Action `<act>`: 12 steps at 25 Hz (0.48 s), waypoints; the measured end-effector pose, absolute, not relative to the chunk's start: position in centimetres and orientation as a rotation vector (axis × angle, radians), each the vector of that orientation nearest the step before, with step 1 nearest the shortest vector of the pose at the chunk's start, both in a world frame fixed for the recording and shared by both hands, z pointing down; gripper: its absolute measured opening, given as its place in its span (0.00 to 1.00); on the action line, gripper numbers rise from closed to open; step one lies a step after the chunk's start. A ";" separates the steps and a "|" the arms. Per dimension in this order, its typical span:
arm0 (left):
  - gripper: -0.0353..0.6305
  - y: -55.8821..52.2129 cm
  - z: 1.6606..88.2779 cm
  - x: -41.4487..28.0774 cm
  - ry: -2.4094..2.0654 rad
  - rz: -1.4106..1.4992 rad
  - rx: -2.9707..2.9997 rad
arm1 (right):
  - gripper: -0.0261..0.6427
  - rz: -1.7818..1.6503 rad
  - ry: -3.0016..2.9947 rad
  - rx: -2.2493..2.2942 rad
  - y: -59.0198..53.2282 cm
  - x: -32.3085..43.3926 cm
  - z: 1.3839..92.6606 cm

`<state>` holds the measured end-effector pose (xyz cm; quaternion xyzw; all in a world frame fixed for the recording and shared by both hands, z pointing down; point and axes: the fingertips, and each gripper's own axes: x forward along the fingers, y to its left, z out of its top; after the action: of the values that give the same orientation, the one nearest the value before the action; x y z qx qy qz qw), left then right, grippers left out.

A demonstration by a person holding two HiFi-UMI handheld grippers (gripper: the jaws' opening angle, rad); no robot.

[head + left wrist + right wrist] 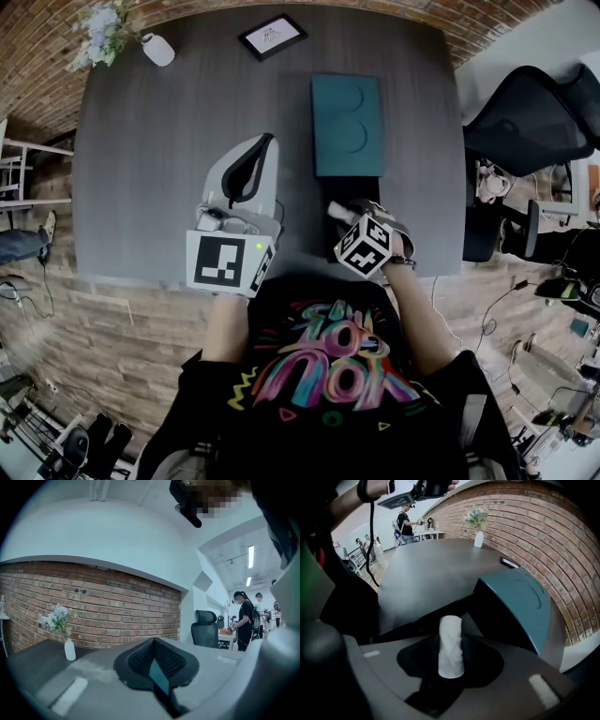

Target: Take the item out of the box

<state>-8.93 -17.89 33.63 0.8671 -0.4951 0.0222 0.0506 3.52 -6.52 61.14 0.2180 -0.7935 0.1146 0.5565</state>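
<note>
In the lower middle of the head view, the right gripper (345,216) is closed on a white roll (336,210). Its own view shows the roll (451,646) standing upright between the two dark pads, which sit against it on either side. The roll juts from the jaws toward the upper left, over the near edge of the box's black base (361,190). No view shows whether it is fully clear of that base. The teal lid (347,127) lies flat just beyond the base, at the upper middle of the dark table (159,159). To the left of centre, the left gripper (262,145) is raised off the table with its jaws brought together at the tips and nothing between them. A white vase of flowers (157,49) and a small framed card (272,36) stand along the top edge of the frame. A black office chair (525,122) is at the right.
</note>
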 end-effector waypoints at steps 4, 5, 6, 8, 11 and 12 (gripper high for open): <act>0.05 -17.8 33.5 -9.2 -1.517 0.065 2.638 | 0.25 0.274 -1.867 0.510 -6.5 3.5 61.1; 0.05 -17.8 33.5 -9.2 -1.519 0.065 2.637 | 0.25 0.272 -1.867 0.512 -6.5 3.5 61.1; 0.05 -17.8 33.5 -9.2 -1.521 0.064 2.636 | 0.25 0.270 -1.868 0.514 -6.5 3.6 61.1; 0.05 -17.8 33.4 -9.3 -1.527 0.064 2.633 | 0.24 0.268 -1.873 0.522 -6.6 3.6 61.1; 0.05 -17.8 33.3 -9.4 -1.536 0.062 2.632 | 0.24 0.279 -1.892 0.538 -6.8 3.5 60.9; 0.05 -17.8 33.3 -9.5 -1.538 0.062 2.632 | 0.24 0.286 -1.899 0.544 -6.8 3.5 60.8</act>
<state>-9.47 -17.82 33.28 0.8624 -0.5038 0.0203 0.0464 3.52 -6.84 60.79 0.2289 -0.7996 0.1202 0.5421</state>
